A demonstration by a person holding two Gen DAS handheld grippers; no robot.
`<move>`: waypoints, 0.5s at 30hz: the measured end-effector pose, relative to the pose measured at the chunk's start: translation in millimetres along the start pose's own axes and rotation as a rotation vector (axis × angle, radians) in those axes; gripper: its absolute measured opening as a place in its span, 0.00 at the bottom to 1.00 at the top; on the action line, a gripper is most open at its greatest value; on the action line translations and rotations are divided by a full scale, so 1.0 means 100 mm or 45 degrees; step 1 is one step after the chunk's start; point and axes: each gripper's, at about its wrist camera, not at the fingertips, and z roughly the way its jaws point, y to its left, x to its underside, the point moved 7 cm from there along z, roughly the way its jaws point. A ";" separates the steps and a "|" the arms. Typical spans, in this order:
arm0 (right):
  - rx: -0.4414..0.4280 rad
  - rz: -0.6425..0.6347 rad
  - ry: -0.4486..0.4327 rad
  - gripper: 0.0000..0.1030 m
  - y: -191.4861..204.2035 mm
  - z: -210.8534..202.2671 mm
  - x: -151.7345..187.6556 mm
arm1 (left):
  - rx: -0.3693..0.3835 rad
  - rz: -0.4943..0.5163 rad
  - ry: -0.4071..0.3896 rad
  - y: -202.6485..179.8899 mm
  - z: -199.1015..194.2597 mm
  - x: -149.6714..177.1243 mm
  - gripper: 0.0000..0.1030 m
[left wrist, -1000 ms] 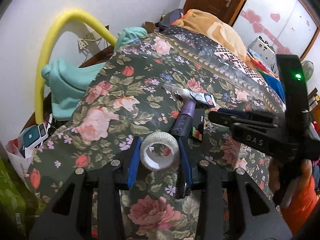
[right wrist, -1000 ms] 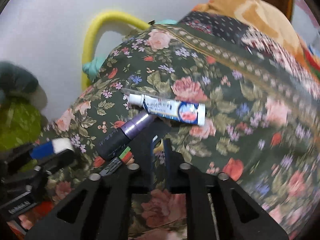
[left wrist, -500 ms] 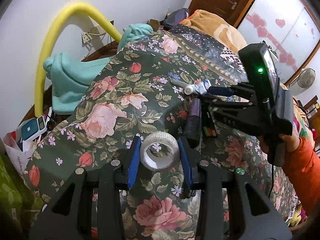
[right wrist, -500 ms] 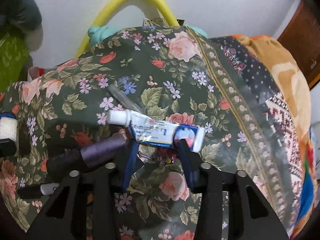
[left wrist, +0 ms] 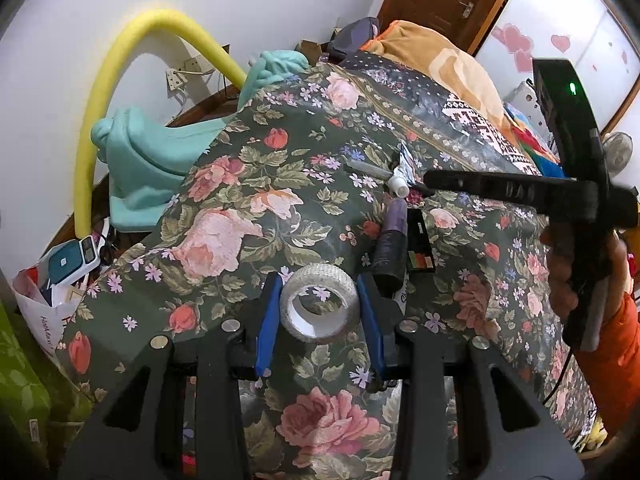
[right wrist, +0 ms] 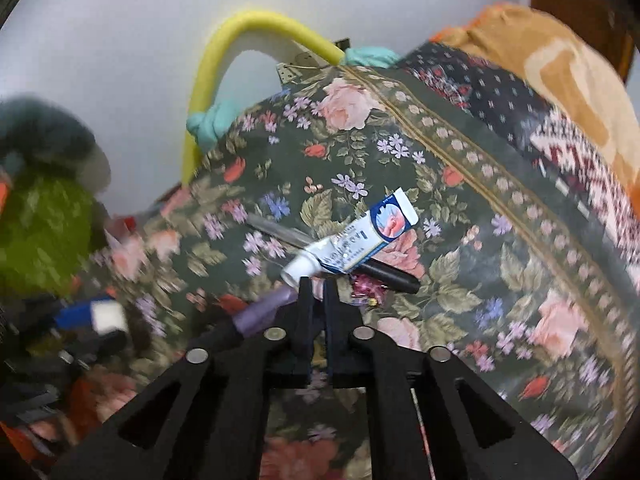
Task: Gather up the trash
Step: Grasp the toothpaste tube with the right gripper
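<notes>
- Far left, off the bed edge: white bag (left wrist: 42, 304) of clutter on the floor, partly cut off; possibly the drop point, contents not legible.
- Left gripper (left wrist: 320, 316): blue pads set either side of the tape roll (left wrist: 319, 306), touching or nearly so; judged clamped on it, roll held over the floral bedspread (left wrist: 224, 216).
- Just right of the roll: purple cylinder (left wrist: 391, 246) lying on the spread, small black palette (left wrist: 420, 246) touching its right side.
- Beyond these: toothpaste tube (right wrist: 352, 242) raised cap-down and tilted, crimped end up; dark pen (right wrist: 384, 274) flat beneath it.
- Right gripper (right wrist: 315, 286): fingers drawn nearly together, pinched on the tube just behind the white cap. Frame motion-blurred at left.
- Judged step: lifting the tube clear for disposal.
- Advised: keep pinch firm, since soft tube could slide or swing from such a short bite near the cap.
- Advised: lift straight up to avoid dragging the pen.
- Advised: keep the two grippers well apart during transfer.
</notes>
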 end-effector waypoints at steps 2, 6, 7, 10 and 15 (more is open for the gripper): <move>0.036 0.106 -0.023 0.35 -0.06 0.02 -0.10 | -0.004 -0.016 -0.003 0.03 0.00 -0.01 0.36; 0.121 0.218 -0.014 0.38 -0.19 0.23 -0.23 | 0.000 -0.047 -0.003 0.08 0.00 -0.02 0.36; 0.132 0.253 0.004 0.38 -0.23 0.31 -0.24 | -0.001 -0.051 -0.004 0.10 0.00 -0.03 0.36; 0.078 0.392 0.044 0.38 -0.33 0.54 -0.23 | -0.006 -0.049 -0.010 0.12 -0.01 -0.04 0.36; 0.000 0.480 0.002 0.24 -0.37 0.57 -0.24 | 0.000 -0.045 -0.022 0.12 -0.05 -0.06 0.36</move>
